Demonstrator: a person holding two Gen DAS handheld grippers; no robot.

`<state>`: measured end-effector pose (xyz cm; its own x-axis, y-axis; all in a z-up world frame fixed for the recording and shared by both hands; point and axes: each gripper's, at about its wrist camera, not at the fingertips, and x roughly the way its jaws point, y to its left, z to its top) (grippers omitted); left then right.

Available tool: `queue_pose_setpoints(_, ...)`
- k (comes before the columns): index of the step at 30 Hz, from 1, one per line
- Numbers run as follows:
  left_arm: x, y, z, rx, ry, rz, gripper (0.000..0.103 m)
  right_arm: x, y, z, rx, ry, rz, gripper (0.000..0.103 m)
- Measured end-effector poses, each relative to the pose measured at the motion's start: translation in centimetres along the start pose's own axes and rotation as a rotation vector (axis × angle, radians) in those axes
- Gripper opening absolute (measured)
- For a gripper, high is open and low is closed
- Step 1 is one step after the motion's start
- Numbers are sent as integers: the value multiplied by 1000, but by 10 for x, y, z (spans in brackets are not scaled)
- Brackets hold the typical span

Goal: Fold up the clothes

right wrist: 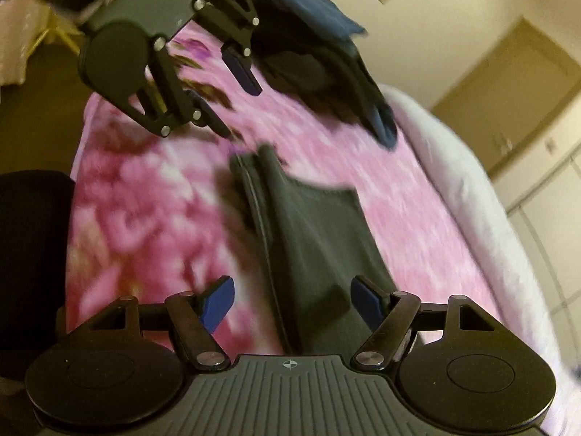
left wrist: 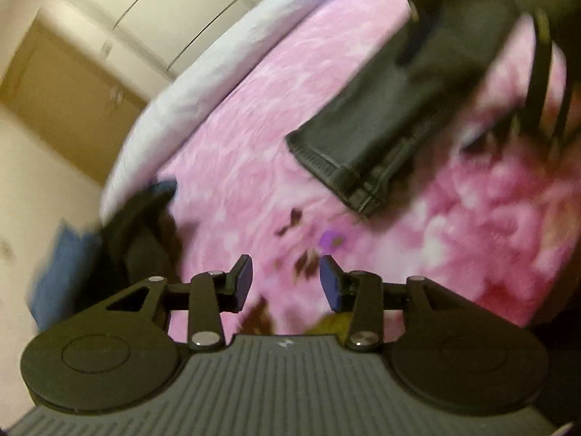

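Observation:
A dark grey pair of trousers (right wrist: 312,232) lies flat on a pink flowered blanket (right wrist: 138,196). Its stitched hem (left wrist: 337,174) points toward my left gripper. My right gripper (right wrist: 294,299) hovers just over the near end of the trousers. Its blue pads (right wrist: 218,301) stand wide apart, with cloth under the gap and no pad pressing on it. My left gripper (left wrist: 287,278) is open over bare blanket, a short way from the hem, with nothing between its pads. In the right wrist view the left gripper (right wrist: 234,103) shows at top left. Both views are motion-blurred.
A heap of dark and blue clothes (right wrist: 319,54) lies at the blanket's far side, seen as clothes (left wrist: 145,232) left of my left gripper. A white sheet (left wrist: 218,58) edges the bed. Cupboard doors (left wrist: 174,7) and a wooden door (right wrist: 508,83) stand beyond.

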<state>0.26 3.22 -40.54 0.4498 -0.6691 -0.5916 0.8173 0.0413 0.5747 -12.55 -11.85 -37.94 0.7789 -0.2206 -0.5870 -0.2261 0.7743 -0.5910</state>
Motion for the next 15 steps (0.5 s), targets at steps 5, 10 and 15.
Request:
queue_pose_setpoints(5, -9, 48, -12, -514, -21, -294, 47, 15, 4, 8, -57, -8, -50, 25)
queue_pose_setpoints(10, 19, 68, -22, -1013, 0, -617, 58, -1, 5, -8, -74, -20, -61, 27)
queue_pose_setpoints(15, 39, 59, -21, -1275, 46, -783, 58, -21, -8, -41, -13, 50, -102, 51)
